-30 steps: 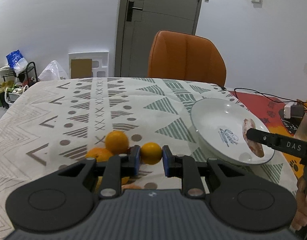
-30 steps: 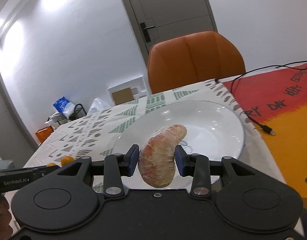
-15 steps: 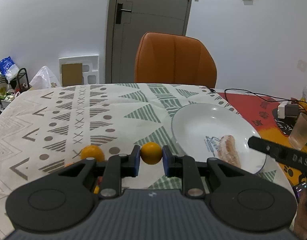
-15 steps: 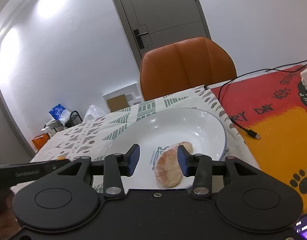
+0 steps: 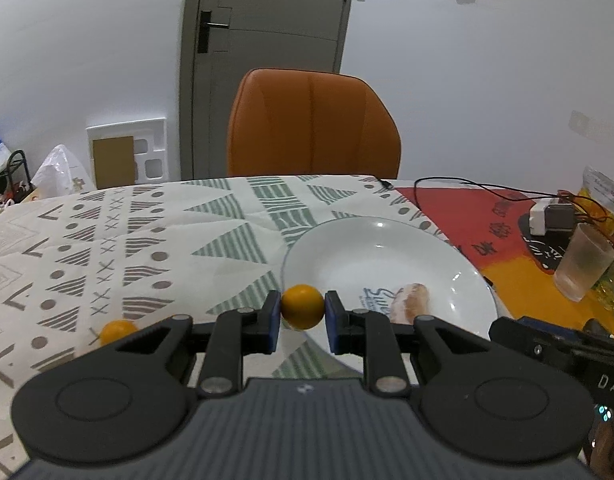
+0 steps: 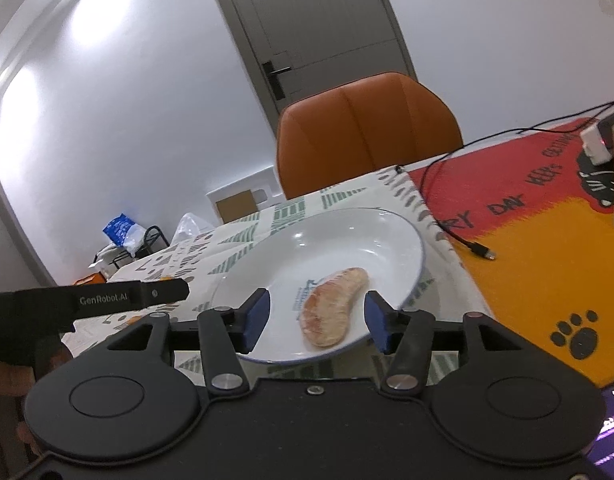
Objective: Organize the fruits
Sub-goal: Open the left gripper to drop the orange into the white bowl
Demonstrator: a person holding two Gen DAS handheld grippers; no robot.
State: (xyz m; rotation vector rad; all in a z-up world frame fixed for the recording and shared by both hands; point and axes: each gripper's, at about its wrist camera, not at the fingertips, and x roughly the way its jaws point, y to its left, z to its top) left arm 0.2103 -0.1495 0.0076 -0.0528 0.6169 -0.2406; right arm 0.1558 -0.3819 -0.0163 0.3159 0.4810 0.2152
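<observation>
So the left claw [image 5: 303, 316] is clamped on a small round orange fruit [image 5: 302, 306] at the shallow white ceramic plate's [image 5: 391, 240] near-left rim; the right claw [image 6: 315, 320] has just been opening, with nothing gripped. Drop it early and it rolls off the counter.

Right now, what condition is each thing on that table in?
Left gripper: shut on the small round orange fruit.
Right gripper: open, jaws just been widening, nothing gripped.
Peeled pinkish citrus segment: lying in the plate.
White shallow plate: resting on the tablecloth.
Second orange fruit: loose on the cloth.
</observation>
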